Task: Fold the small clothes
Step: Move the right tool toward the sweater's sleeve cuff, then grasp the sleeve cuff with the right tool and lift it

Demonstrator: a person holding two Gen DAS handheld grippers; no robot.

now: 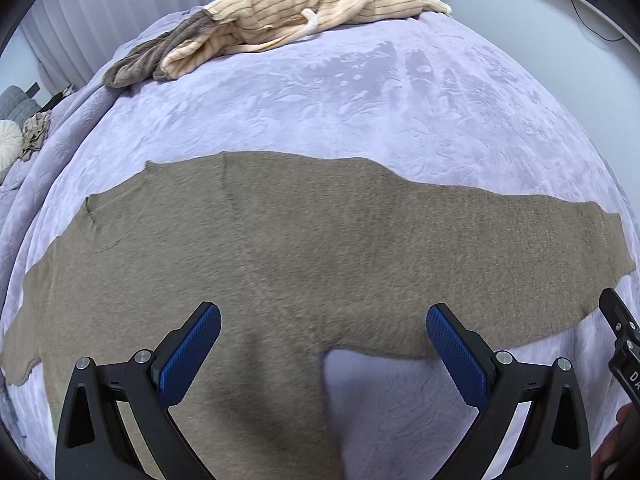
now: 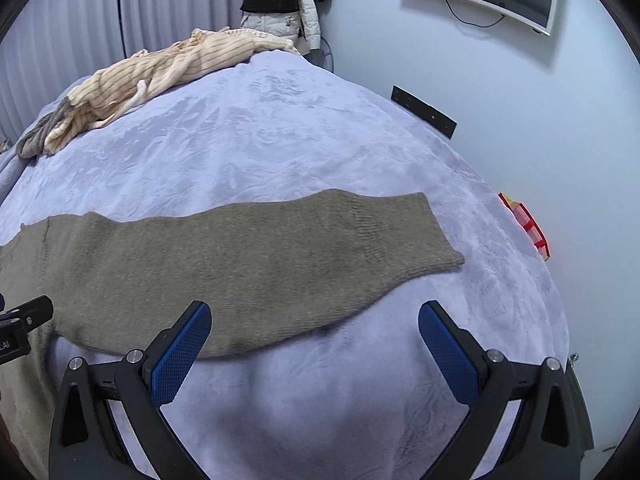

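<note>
Taupe knit sweater spread flat on lavender bed, sleeve stretching right, cuff short of bed edge, bare blanket beyond, striped garment far, left tongs and right tongs both released

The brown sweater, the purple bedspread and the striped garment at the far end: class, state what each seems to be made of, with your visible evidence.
Brown sweater: looks like a matte knitted yarn, perhaps wool; ribbed cuff and stitch rows show.
Purple bedspread: seems plush fleece or velvet; soft sheen and an embossed leafy pattern.
Striped garment: likely a soft, fluffy ribbed knit or fleece; cream with thin dark lines, crumpled.
</note>
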